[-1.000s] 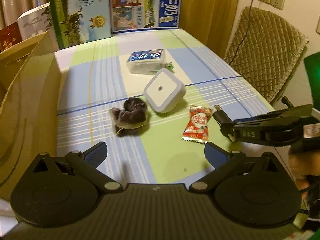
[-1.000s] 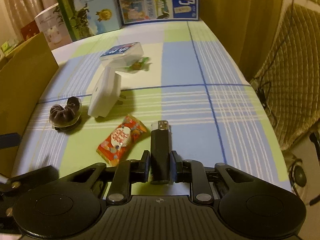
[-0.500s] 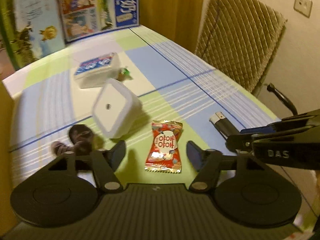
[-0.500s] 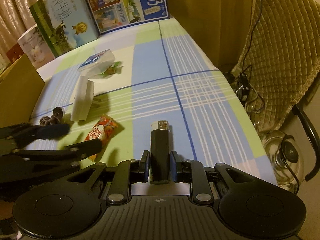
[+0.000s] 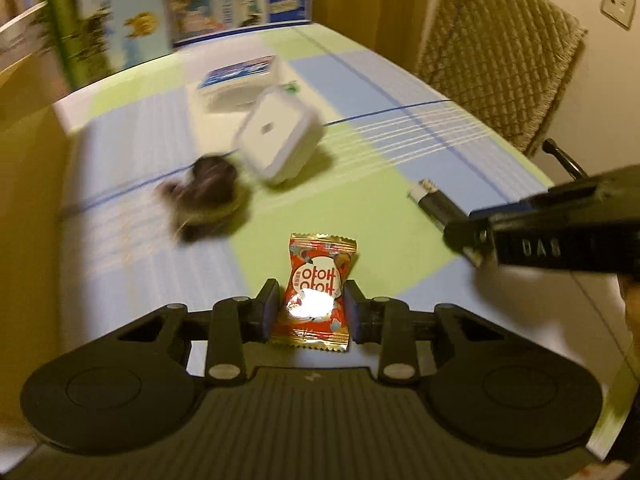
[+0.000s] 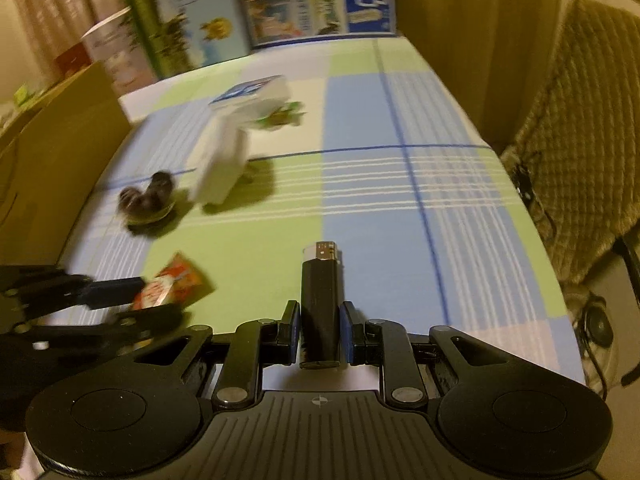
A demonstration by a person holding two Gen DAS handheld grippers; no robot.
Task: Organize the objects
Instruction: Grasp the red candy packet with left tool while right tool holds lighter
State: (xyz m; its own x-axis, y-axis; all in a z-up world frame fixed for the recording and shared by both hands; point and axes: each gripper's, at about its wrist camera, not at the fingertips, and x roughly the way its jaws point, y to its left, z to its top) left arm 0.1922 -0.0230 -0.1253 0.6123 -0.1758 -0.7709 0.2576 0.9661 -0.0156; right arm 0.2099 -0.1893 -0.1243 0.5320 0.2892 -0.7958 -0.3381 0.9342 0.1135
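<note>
Left wrist view: low over the near edge of the checked blue-green tablecloth (image 5: 400,128), facing the far picture boxes (image 5: 236,0), close. Right wrist view: same direction, further right. Both share the white square plug-in unit (image 5: 280,140), the red foil sweet packet (image 5: 318,286) and each other's gripper.
</note>
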